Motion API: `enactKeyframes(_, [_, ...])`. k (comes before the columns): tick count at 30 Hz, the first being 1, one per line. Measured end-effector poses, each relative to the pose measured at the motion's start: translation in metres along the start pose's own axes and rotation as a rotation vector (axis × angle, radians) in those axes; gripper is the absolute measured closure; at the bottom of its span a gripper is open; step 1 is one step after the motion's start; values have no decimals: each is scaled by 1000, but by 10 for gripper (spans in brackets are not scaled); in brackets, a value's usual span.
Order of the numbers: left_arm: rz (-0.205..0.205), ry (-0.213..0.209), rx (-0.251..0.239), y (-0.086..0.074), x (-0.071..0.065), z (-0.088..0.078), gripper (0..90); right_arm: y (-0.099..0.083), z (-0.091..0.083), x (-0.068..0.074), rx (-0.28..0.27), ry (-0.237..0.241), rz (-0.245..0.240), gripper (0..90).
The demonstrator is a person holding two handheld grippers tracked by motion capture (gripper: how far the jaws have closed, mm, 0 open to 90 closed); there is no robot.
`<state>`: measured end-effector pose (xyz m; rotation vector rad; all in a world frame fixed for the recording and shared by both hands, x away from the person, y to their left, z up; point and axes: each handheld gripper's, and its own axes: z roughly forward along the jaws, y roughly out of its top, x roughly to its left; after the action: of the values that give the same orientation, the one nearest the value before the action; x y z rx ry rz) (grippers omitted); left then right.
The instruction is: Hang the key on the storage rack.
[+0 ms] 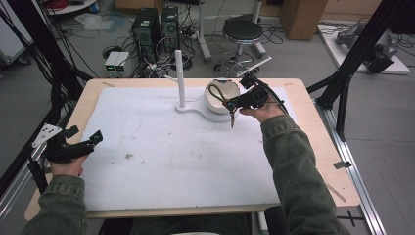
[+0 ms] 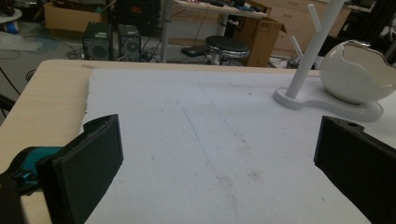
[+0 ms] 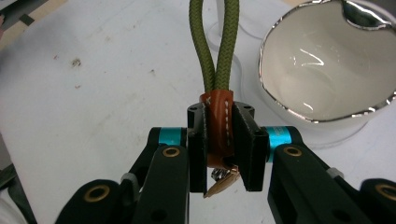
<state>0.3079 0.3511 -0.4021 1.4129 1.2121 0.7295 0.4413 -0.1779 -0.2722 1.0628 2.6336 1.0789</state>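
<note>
Right claw (image 3: 219, 140) is clamped on the keyring's leather collar (image 3: 218, 126), up at one o'clock beside the bowl (image 1: 221, 93); its green cord loop (image 3: 215, 42) looks light and floppy. Left claw (image 2: 219, 158) sits apart, idle.

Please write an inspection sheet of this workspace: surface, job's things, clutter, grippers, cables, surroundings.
Surface: wooden table under a white mat with small stains.
Job's things: green cord loop with orange leather sleeve; white bowl on the white peg stand.
Clutter: nothing seen.
Grippers: right gripper shut on the sleeve beside the bowl; left gripper open, holding nothing.
Cables: tangled on the floor behind the table.
Surroundings: stool, computer towers, cardboard boxes.
</note>
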Motion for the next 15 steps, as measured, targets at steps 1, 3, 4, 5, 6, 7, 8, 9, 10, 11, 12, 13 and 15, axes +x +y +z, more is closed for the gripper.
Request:
enactKeyframes(1, [1, -1, 1, 0, 0, 0, 17, 3, 1, 1, 2, 0, -4, 765])
enactKeyframes(3, [0, -2, 0, 0, 0, 0, 17, 8, 3, 2, 4, 8, -3, 765])
enactKeyframes(4, [2, -3, 1, 0, 0, 0, 17, 10, 4, 3, 3, 6, -5, 764])
enactKeyframes(5, [2, -4, 1, 0, 0, 1, 17, 13, 5, 3, 2, 5, -5, 763])
enactKeyframes(6, [1, -4, 1, 0, 0, 1, 17, 15, 5, 3, 3, 7, -5, 763])
enactKeyframes(7, [0, -5, 0, 0, 0, 1, 17, 18, 6, 4, 5, 4, -9, 763])
enactKeyframes(8, [0, -4, 0, 0, 0, 1, 17, 20, 7, 4, 5, 4, -7, 763])
enactKeyframes(9, [0, -4, 1, 0, 0, 1, 17, 23, 7, 5, 8, 4, -7, 763])
enactKeyframes(10, [0, -2, 2, 0, 0, 0, 17, 26, 8, 6, 7, 0, -12, 763])
enactKeyframes(11, [0, -1, 1, 0, 0, 0, 17, 28, 9, 6, 6, 2, -11, 763])
enactKeyframes(12, [0, -1, 1, 0, 1, 0, 17, 31, 9, 7, 3, 5, -10, 763])
enactKeyframes(13, [-1, -1, 0, 0, 0, 0, 17, 33, 10, 7, 3, 5, -11, 763])
enactKeyframes(15, [1, -2, 1, 0, 0, 0, 17, 37, 13, 8, 7, 8, -12, 762])
